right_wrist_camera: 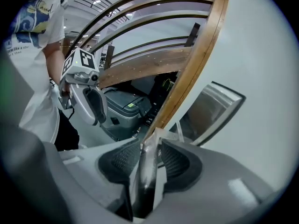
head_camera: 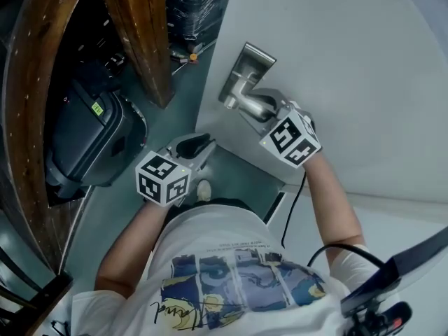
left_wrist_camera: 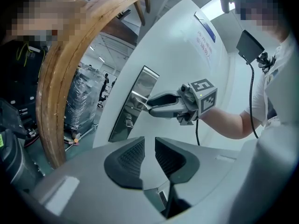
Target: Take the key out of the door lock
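Door (head_camera: 350, 61) fills the right side of the head view, white and plain. Near its left edge we see a brushed metal lock plate (left_wrist_camera: 139, 85) with 1 lever handle (right_wrist_camera: 145, 167).

The right gripper (left_wrist_camera: 150, 105) is at that handle. In its own view the 2 jaws stand wide apart, 1 on each side of the metal lever. The lever runs up between the ribbed pads (right_wrist_camera: 122, 158), and we do not see them pressing on it, so this gripper is open around the handle.

The left gripper (head_camera: 203, 147) hangs to the left of the door's edge, nearer to us and well apart from the plate. Its jaws are parted with nothing between them, and only the white door shows through the gap.

In the left gripper view, a small key (left_wrist_camera: 128, 122) juts from the lower part of the plate, below the handle. It sits in the lock, and neither gripper touches it. It is too small for us to make out any detail.

Farther left, a curved wooden frame (left_wrist_camera: 60, 92) rises beside the door. A dark case (head_camera: 91, 138) with a green label stands on the green floor (head_camera: 178, 93) on the far left.
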A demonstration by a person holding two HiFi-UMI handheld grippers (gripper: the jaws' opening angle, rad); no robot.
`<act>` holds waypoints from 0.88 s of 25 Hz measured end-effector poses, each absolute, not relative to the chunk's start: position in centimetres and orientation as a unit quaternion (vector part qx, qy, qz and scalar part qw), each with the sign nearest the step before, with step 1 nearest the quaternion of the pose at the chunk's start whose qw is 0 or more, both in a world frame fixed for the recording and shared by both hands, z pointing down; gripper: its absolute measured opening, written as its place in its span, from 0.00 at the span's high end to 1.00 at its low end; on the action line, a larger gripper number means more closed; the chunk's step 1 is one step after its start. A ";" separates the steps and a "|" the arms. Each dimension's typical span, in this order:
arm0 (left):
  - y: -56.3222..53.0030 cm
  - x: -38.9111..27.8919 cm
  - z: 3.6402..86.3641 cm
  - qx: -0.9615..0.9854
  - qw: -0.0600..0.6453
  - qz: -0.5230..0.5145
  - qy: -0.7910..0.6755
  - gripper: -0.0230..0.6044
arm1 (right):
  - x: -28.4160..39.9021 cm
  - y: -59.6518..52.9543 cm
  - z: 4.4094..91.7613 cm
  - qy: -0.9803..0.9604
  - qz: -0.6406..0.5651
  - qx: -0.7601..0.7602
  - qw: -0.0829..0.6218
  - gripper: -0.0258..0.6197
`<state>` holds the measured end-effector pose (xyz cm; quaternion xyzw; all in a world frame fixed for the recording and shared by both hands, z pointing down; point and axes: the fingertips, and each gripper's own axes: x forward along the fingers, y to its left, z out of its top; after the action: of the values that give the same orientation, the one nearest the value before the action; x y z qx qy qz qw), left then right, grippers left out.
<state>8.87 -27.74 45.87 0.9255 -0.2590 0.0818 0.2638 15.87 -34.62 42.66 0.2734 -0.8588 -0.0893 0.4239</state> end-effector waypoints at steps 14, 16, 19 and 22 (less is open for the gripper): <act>-30.7 11.0 48.2 0.903 0.314 0.054 -0.288 0.84 | 15.7 -35.4 44.1 -0.873 -0.052 0.284 0.392 0.78; -31.3 11.3 48.2 0.901 0.321 0.043 -0.289 0.84 | 15.7 -35.4 44.1 -0.876 -0.054 0.281 0.388 0.78; -32.1 11.6 48.4 0.896 0.334 0.034 -0.290 0.83 | 15.6 -35.4 44.0 -0.879 -0.055 0.279 0.382 0.78; -32.7 12.0 48.6 0.889 0.357 0.016 -0.288 0.82 | 15.5 -35.3 43.9 -0.880 -0.055 0.278 0.380 0.78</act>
<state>11.98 -32.74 48.64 0.8887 -0.2877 0.0158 0.3565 15.54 -35.31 43.89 0.2782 -0.8803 -0.0552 0.3802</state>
